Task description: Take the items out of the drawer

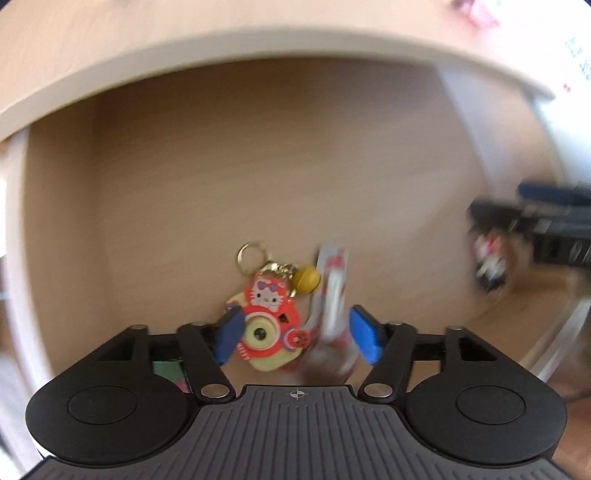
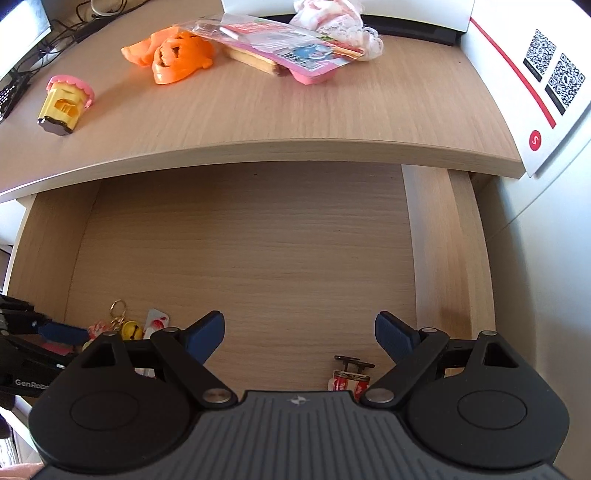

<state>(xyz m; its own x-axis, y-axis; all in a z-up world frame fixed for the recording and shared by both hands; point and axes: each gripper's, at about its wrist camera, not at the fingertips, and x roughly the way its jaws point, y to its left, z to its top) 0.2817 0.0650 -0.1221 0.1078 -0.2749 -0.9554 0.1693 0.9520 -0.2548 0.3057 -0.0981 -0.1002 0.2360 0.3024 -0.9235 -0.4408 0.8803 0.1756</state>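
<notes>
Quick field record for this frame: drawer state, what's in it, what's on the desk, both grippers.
drawer: open
in drawer: cat keychain, red-white packet, small red item
on desk: orange pumpkin toy, yellow toy with pink rim, pink packaged tray, lace cloth
left gripper: open, straddling keychain and packet
right gripper: open, nothing between the fingers

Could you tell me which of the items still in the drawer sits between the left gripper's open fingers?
The red cat-camera keychain, with its gold ring and yellow bell. The white-and-red packet lies beside it; the small red item lies apart, near the right gripper.
</notes>
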